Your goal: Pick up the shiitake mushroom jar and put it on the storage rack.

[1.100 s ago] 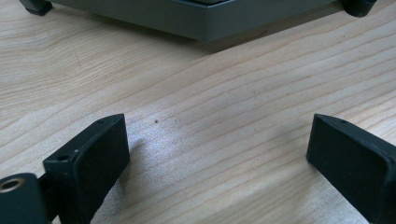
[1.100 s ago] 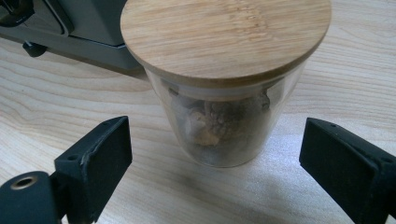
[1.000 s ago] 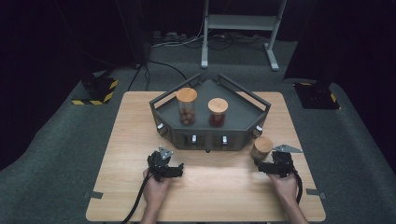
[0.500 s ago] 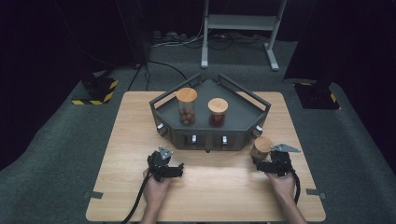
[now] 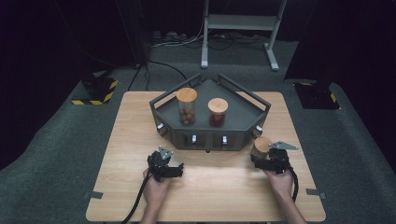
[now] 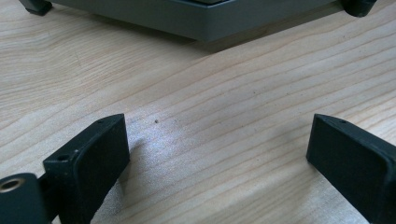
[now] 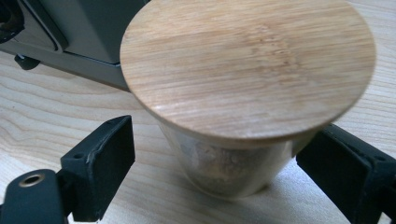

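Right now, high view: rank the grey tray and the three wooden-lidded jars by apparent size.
1. grey tray, by far largest.
2. left jar in the tray, tallest jar.
3. right jar in the tray and jar on the table: too close to rank; the latter is partly hidden by the right hand-held gripper.

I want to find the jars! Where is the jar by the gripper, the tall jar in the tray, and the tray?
jar by the gripper (image 7: 247,65), right gripper view, on its wooden lid.
tall jar (image 5: 187,94), high view, on its wooden lid.
tray (image 5: 208,139), high view, on its front wall.
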`<state>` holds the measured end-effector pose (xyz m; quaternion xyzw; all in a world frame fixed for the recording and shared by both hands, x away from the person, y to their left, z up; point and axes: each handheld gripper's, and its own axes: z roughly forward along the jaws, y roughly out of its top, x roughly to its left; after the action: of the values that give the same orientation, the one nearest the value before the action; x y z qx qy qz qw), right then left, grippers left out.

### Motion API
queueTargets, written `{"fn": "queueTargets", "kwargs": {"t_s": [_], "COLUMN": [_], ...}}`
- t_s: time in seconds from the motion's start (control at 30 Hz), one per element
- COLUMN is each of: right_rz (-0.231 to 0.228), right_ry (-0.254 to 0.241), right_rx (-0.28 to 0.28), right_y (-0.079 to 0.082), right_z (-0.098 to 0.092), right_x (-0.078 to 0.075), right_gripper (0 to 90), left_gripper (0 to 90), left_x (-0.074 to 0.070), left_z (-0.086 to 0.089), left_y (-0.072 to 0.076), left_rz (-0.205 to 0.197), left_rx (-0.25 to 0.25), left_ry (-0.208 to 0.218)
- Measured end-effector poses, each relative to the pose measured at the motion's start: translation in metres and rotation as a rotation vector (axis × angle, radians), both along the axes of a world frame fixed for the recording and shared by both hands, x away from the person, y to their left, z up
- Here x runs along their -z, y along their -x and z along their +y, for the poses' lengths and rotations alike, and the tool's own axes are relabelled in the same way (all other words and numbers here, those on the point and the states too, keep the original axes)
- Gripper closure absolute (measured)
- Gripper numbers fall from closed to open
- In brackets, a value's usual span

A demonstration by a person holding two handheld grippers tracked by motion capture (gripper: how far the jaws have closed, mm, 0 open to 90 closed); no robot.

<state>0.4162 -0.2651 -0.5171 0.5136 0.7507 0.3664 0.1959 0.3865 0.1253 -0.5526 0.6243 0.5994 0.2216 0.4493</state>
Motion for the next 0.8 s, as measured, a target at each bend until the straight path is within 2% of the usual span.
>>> {"fn": "queueTargets", "kwargs": {"t_s": [0.3, 0.43, 0.8], "right_rz": [-0.002, -0.02, -0.045], "right_ry": [0.009, 0.038, 0.04], "right_rx": [0.017, 0.03, 0.04], "right_y": [-0.0046, -0.0062, -0.0104], "right_z": [-0.0008, 0.0004, 0.0036], "right_x": [0.001, 0.0005, 0.0002], "right_gripper": [13.4, 15.0, 18.5], "left_gripper": [5.9, 5.9, 5.9], "left_x": [0.0, 0.0, 0.0], "left_z": [0.0, 0.0, 0.0], "left_y": [0.0, 0.0, 0.0], "left_rz": [0.0, 0.0, 0.0], "left_rx": [0.0, 0.0, 0.0], "left_ry": [0.0, 0.0, 0.0]}}
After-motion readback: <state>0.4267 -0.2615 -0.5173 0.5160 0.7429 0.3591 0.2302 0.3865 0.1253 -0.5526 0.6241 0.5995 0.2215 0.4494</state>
